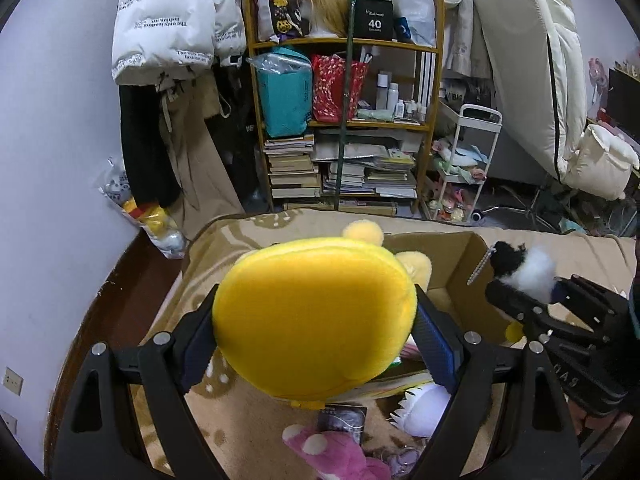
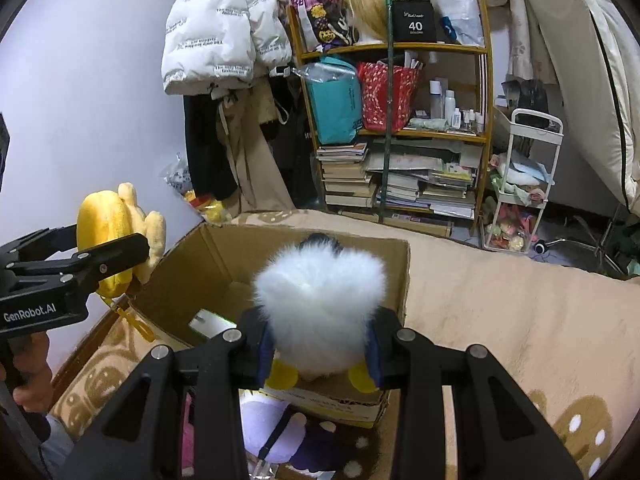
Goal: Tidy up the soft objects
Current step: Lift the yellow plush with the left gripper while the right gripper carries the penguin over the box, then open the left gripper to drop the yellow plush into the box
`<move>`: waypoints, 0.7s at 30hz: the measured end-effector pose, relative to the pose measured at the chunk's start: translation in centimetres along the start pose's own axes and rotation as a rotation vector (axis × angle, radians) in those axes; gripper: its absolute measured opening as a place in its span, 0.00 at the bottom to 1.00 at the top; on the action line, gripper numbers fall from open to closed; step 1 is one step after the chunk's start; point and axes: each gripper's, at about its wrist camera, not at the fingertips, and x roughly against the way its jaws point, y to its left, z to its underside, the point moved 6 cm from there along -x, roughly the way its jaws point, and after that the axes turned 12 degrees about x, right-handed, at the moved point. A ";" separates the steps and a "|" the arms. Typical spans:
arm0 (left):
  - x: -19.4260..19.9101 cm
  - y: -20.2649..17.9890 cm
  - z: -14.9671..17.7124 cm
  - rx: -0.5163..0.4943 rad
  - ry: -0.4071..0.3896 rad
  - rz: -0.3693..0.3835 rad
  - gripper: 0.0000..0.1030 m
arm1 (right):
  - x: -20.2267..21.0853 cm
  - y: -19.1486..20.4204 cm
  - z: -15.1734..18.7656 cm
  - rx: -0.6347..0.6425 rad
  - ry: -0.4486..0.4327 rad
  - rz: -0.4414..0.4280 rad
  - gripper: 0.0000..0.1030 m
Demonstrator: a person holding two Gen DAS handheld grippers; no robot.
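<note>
My left gripper [image 1: 316,332] is shut on a big yellow plush toy [image 1: 312,316], its blue pads pressing both sides. From the right wrist view the same yellow plush toy [image 2: 108,236] hangs left of an open cardboard box [image 2: 224,264], a yellow clip dangling below it. My right gripper [image 2: 320,344] is shut on a fluffy white plush with yellow feet [image 2: 320,300], held above the box's near wall. In the left wrist view that white and black plush [image 1: 524,268] sits at the right, over the cardboard box [image 1: 460,280].
The box stands on a beige patterned blanket [image 2: 500,312]. A pink plush [image 1: 332,452] and a white and purple plush [image 2: 272,428] lie in front of the box. Behind stand a cluttered wooden bookshelf [image 1: 344,120], hanging coats [image 1: 168,28] and a white trolley [image 2: 520,184].
</note>
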 end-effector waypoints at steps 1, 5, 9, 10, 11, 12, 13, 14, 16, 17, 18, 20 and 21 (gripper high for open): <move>0.0 -0.1 0.0 -0.003 -0.001 -0.001 0.83 | -0.1 0.1 0.1 0.009 0.006 0.004 0.37; -0.1 -0.2 0.1 -0.019 -0.006 -0.013 0.83 | -0.4 0.5 0.3 0.031 0.021 0.007 0.38; -0.5 -0.4 0.5 -0.033 -0.001 -0.035 0.84 | -0.4 0.9 0.5 0.041 0.028 -0.005 0.38; -0.6 -0.4 0.7 -0.035 0.000 -0.041 0.85 | -0.5 1.0 0.5 0.047 0.030 -0.005 0.38; -0.8 -0.3 0.8 -0.035 0.002 -0.045 0.86 | -0.5 1.1 0.6 0.051 0.032 -0.005 0.38; -1.0 -0.4 1.0 -0.033 0.006 -0.046 0.88 | -0.6 1.2 0.6 0.055 0.036 -0.007 0.38; -1.2 -0.4 1.1 -0.034 0.014 -0.047 0.89 | -0.7 1.2 0.7 0.058 0.041 -0.008 0.38; -1.3 -0.5 1.2 -0.040 0.020 -0.049 0.89 | -0.8 1.3 0.8 0.062 0.049 -0.009 0.38; -1.4 -0.7 1.3 -0.054 0.013 -0.064 0.94 | -1.0 1.3 0.9 0.065 0.059 -0.013 0.38; -1.3 -0.7 1.4 -0.061 0.001 -0.076 0.95 | -1.1 1.2 1.0 0.063 0.064 -0.015 0.38; -1.3 -0.7 1.5 -0.067 -0.007 -0.087 0.96 | -1.2 1.2 1.1 0.060 0.067 -0.016 0.38; -1.4 -0.7 1.6 -0.081 -0.005 -0.098 0.96 | -1.3 1.1 1.2 0.057 0.075 -0.021 0.38; -1.5 -0.6 1.7 -0.082 -0.001 -0.101 0.96 | -1.4 1.0 1.3 0.057 0.078 -0.022 0.39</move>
